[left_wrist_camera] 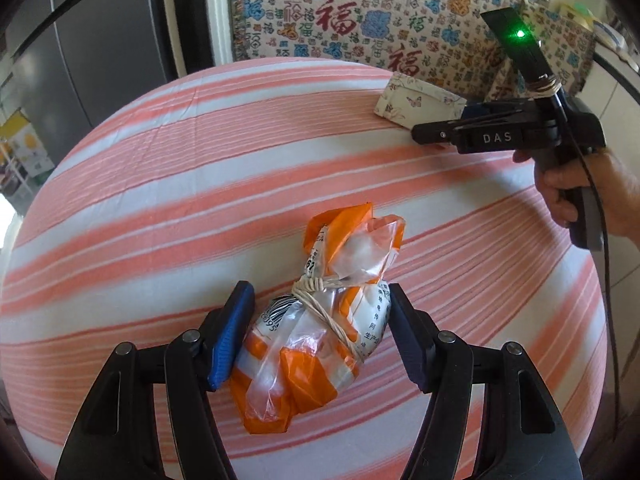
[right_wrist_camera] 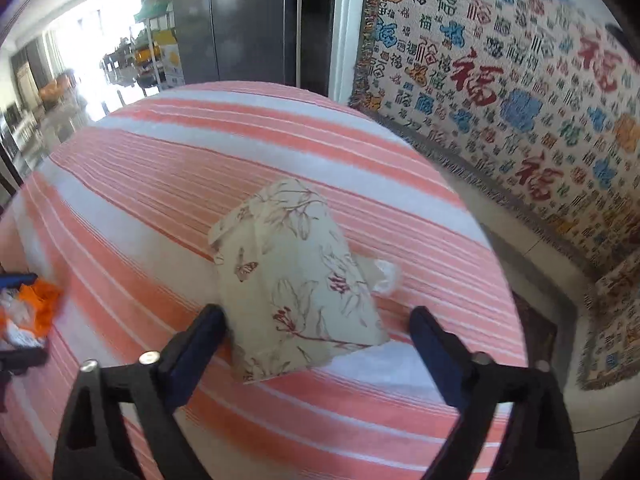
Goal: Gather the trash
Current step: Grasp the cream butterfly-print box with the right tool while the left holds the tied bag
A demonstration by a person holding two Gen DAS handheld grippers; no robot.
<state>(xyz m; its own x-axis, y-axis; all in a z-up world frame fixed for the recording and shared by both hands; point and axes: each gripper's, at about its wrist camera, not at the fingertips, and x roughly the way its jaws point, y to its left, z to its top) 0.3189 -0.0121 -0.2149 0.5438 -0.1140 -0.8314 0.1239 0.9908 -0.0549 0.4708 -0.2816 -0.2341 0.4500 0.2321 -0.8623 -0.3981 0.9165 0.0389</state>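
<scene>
A tied orange-and-clear plastic trash bag, bound with pale string, lies on the pink-striped tablecloth. My left gripper has closed around its middle, both pads against its sides. At the table's far right stands a cream floral box, with a person's hand holding my right gripper at it. In the right wrist view the floral box sits between the jaws of my right gripper. The left finger touches it and a gap shows at the right finger. The bag and my left gripper show at the left edge.
A patterned blanket with red and blue characters hangs past the table's far edge. A dark fridge stands behind, with shelves farther back. White tissue pokes out of the box's side. Tiled floor lies to the right.
</scene>
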